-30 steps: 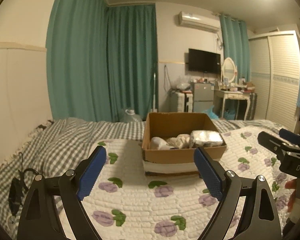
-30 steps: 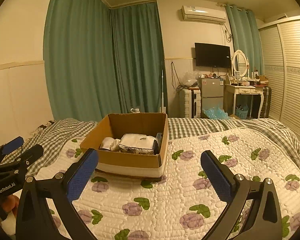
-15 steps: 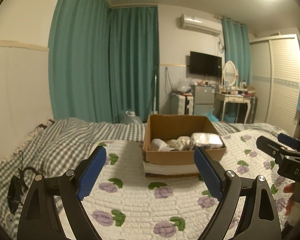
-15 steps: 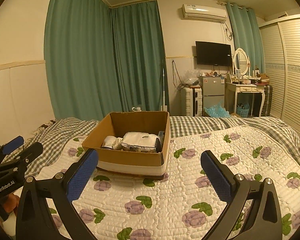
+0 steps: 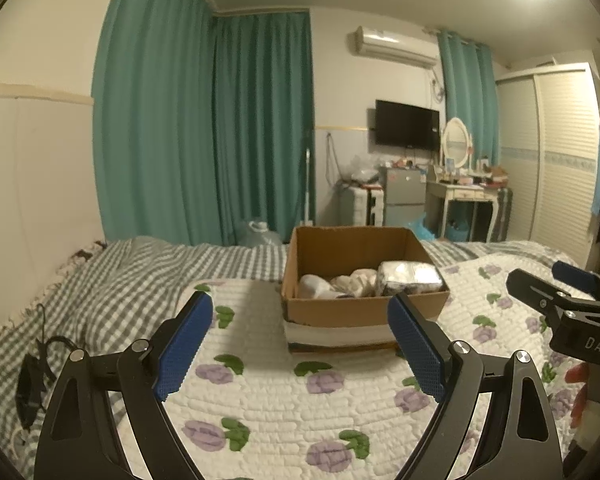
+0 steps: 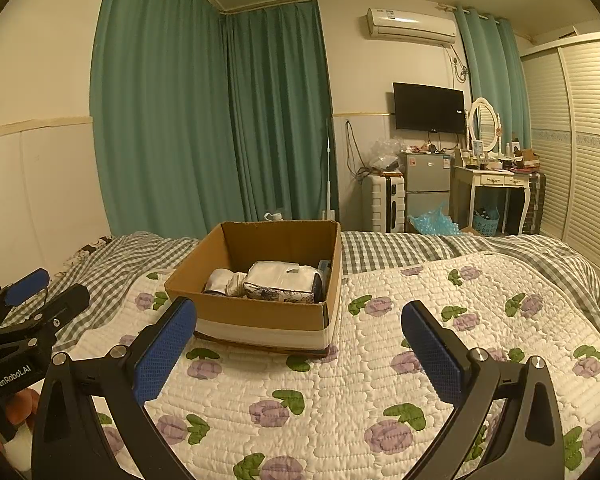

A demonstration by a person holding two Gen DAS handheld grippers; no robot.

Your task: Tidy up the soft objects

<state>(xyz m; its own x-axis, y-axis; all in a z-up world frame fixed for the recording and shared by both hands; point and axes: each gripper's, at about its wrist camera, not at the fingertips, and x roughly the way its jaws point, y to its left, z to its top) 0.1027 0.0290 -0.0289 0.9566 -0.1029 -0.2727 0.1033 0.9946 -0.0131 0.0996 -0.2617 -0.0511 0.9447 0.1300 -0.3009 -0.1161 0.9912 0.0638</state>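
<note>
Brown cardboard box [image 5: 364, 308] is sitting open on the bed, on top of a white quilt [image 5: 268, 408] with purple flowers and green leaves, and there's a pale band running along the bottom of the box. The soft stuff is lying inside it: a plastic-wrapped bundle [image 6: 284, 282] with a dark print on its end, and next to it a couple of rolled light-coloured cloth items [image 6: 224, 282], one whitish, one beige. Something bluish is peeking out at the box's right inner wall in the right wrist view, too small to tell what.

The left gripper [image 5: 300, 346] is hanging over the quilt in front of the box with its blue textured pads spread wide and nothing between them. The right gripper [image 6: 298, 350] is doing the same thing, fingers far apart and holding nothing, with the box straight ahead of it. Both are apart from the box.

Readable writing: the right tool's body is showing "DAS" in the left wrist view, and the left tool's body is reading "GenRobot.AI" in the right wrist view.

A grey checked blanket [image 5: 140, 276] is lying under and beyond the quilt. Teal curtains [image 6: 204, 120], a wall air conditioner [image 6: 410, 26], a dark TV [image 6: 428, 108] and a white dressing table [image 6: 492, 184] with an oval mirror are filling the back of the room.
</note>
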